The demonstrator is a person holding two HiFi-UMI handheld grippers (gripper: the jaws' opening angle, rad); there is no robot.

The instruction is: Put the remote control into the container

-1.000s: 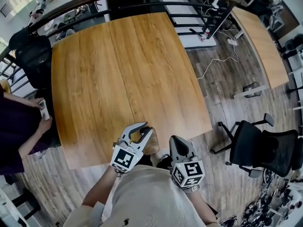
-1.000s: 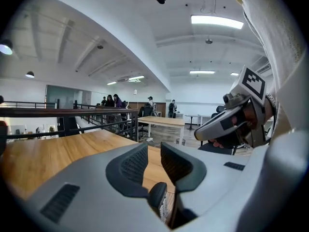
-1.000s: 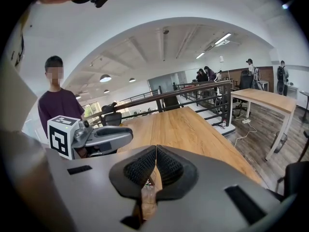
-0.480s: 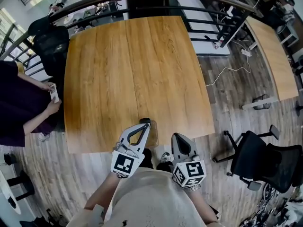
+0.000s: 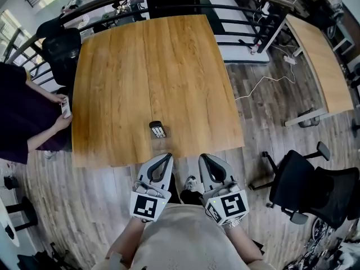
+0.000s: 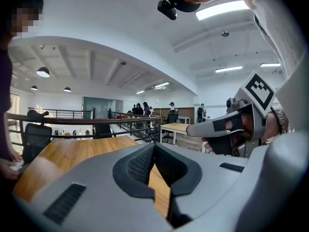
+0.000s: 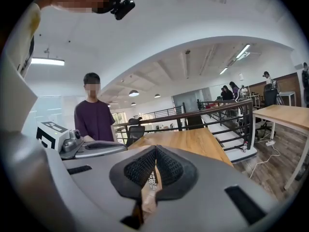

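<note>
Currently both tongs are closed with nothing in them: left tongs (image 5: 166,157) and right tongs (image 5: 204,158) sit side by side just off the table's (image 5: 112,83) 6 o'clock edge. Remote control (image 5: 158,129) lies flat on the table near that edge, 12 o'clock from the left tongs, untouched. Person (image 5: 22,117) at the table's 9 o'clock side

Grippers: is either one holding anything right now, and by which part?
Nothing is held. The left gripper and right gripper are both shut and empty. The remote control lies on the table, clear of both.
</note>
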